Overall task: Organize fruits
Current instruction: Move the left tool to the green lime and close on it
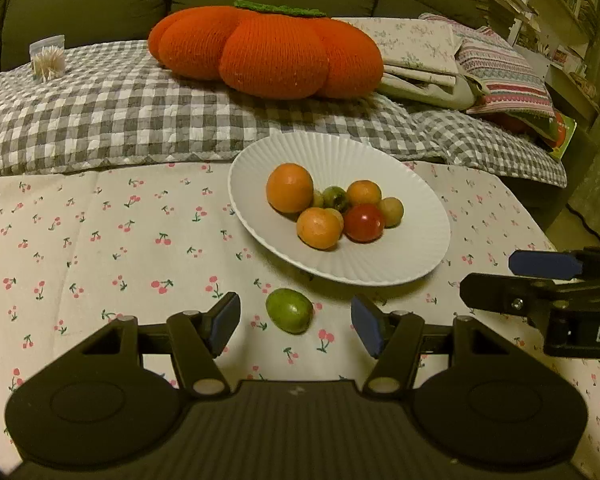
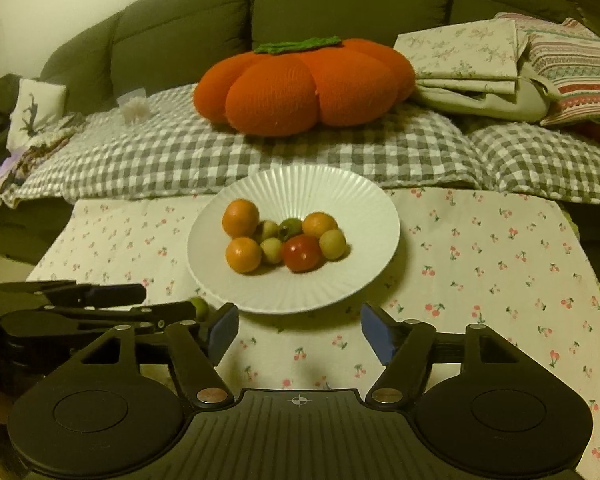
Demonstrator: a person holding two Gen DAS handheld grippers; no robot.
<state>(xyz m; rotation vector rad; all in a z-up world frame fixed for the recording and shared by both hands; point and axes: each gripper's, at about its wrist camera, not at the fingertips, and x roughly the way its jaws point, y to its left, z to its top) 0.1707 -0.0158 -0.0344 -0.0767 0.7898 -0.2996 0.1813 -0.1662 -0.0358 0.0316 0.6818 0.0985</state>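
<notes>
A white ribbed plate (image 1: 400, 256) (image 2: 340, 200) on the cherry-print cloth holds several small fruits: oranges (image 1: 289, 187) (image 2: 240, 218), a red one (image 1: 363, 222) (image 2: 301, 252) and small green-yellow ones. A loose green fruit (image 1: 289, 310) lies on the cloth just in front of the plate, between the open jaws of my left gripper (image 1: 294, 326); neither pad touches it. In the right wrist view it (image 2: 200, 307) peeks out behind the left gripper's fingers. My right gripper (image 2: 300, 330) is open and empty, just before the plate's near rim.
Behind the table is a sofa with a checked blanket (image 1: 100, 120), a big orange pumpkin cushion (image 1: 266, 50) (image 2: 304, 84), folded linens (image 1: 424, 60) and a toothpick jar (image 1: 47, 57). The right gripper's fingers (image 1: 540, 276) reach in from the right edge of the left wrist view.
</notes>
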